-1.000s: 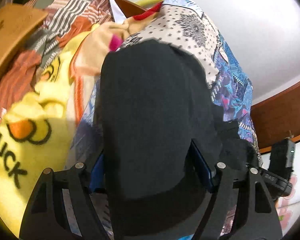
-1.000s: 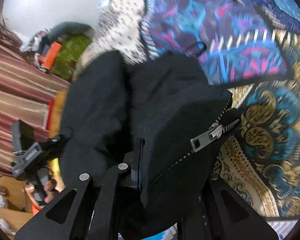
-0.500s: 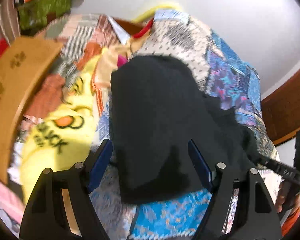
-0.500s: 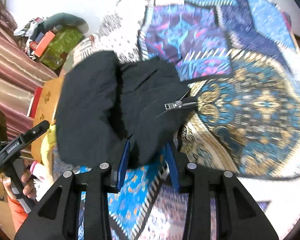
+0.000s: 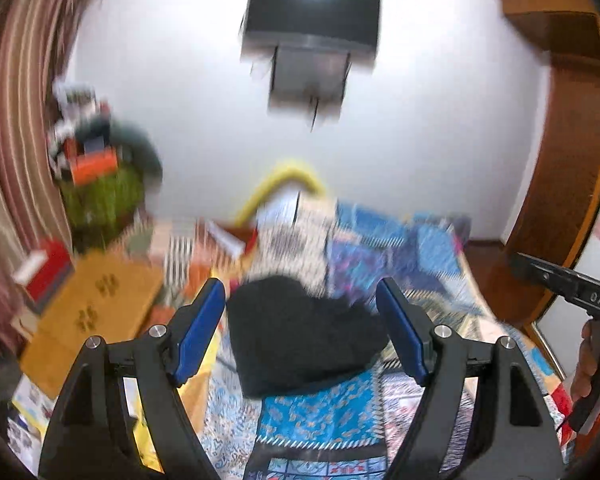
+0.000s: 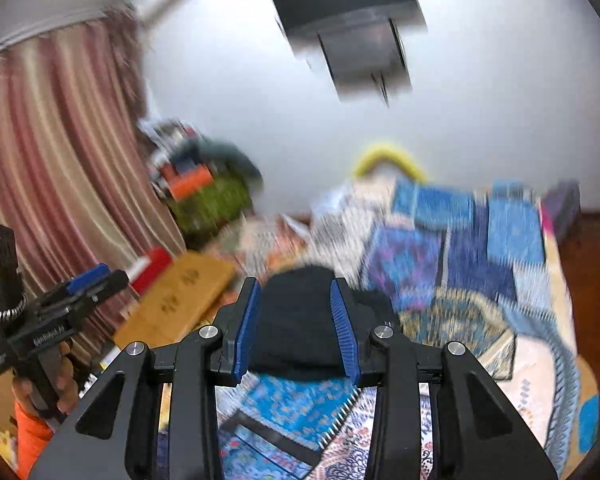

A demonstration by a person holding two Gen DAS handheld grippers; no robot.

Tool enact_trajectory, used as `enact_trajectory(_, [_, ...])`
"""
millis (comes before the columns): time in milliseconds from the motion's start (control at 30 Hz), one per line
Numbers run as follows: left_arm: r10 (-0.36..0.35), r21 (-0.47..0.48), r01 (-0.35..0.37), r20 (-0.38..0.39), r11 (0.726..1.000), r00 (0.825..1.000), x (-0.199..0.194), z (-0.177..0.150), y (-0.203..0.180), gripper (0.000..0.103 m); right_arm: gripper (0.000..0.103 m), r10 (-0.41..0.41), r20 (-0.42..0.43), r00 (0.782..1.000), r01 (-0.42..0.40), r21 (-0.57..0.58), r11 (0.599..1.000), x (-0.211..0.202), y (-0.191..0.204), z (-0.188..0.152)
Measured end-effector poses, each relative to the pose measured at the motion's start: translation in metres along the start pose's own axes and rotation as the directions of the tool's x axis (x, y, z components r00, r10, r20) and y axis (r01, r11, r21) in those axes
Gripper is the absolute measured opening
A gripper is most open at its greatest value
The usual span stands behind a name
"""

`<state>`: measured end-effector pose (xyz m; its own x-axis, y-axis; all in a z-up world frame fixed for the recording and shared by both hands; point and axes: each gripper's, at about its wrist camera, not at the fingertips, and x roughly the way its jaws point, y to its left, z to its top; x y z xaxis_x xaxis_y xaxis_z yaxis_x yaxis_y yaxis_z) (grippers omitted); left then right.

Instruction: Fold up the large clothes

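Note:
A folded black garment [image 5: 300, 340] lies on the patchwork bedspread [image 5: 400, 248]; it also shows in the right wrist view [image 6: 296, 320]. My left gripper [image 5: 300, 324] is open and empty, held above and short of the garment. My right gripper [image 6: 296, 320] is open and empty, also raised and back from the garment. The left gripper also shows at the left of the right wrist view [image 6: 88, 280]. Part of the right gripper's body [image 5: 572, 292] shows at the right edge of the left wrist view. Both views are blurred by motion.
A wooden board [image 5: 96, 312] lies left of the garment. A striped curtain [image 6: 60, 184] hangs at left with a cluttered pile [image 6: 204, 188] beside it. A dark wall-mounted box [image 5: 312, 40] hangs above. A wooden frame [image 5: 572, 200] stands at right.
Both grippers let go of the black garment and pulled back and up. The garment now lies folded on the bed and the room wall has come into view.

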<state>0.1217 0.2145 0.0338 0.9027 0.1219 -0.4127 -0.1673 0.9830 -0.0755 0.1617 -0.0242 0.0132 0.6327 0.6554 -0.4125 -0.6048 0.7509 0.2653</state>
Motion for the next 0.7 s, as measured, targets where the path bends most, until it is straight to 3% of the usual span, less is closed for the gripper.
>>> enact_trajectory(67, [0.006,0.025,-0.008,0.08,1.0,0.997,-0.041,0.001,-0.017,0.077,0.033,0.013,0.084,0.996,-0.011,-0.028,1.0,-0.028,0.018,0.0])
enact_trajectory(167, [0.028,0.049,-0.037,0.173,0.998,0.984,-0.089,-0.006,-0.035,0.078,0.044,0.029,0.211,0.977,-0.013,-0.08,0.997,-0.075,0.042,-0.011])
enact_trajectory(367, [0.053,0.014,-0.06,0.309,0.998,0.95,-0.157,-0.036,-0.057,0.079,0.047,0.01,0.359,0.933,0.049,-0.154,0.987,-0.129,0.078,-0.045])
enact_trajectory(500, [0.093,-0.015,-0.094,0.363,0.995,0.927,-0.178,-0.059,-0.068,0.091,0.065,-0.024,0.393,0.919,0.085,-0.138,0.987,-0.132,0.083,-0.062])
enact_trajectory(600, [0.121,-0.014,-0.125,0.377,0.992,0.918,-0.186,-0.071,-0.076,0.097,0.075,-0.076,0.4,0.913,0.139,-0.13,0.982,-0.131,0.085,-0.069])
enact_trajectory(700, [0.133,-0.027,-0.133,0.382,0.991,0.915,-0.188,-0.078,-0.08,0.102,0.092,-0.112,0.394,0.912,0.174,-0.124,0.977,-0.128,0.084,-0.07])
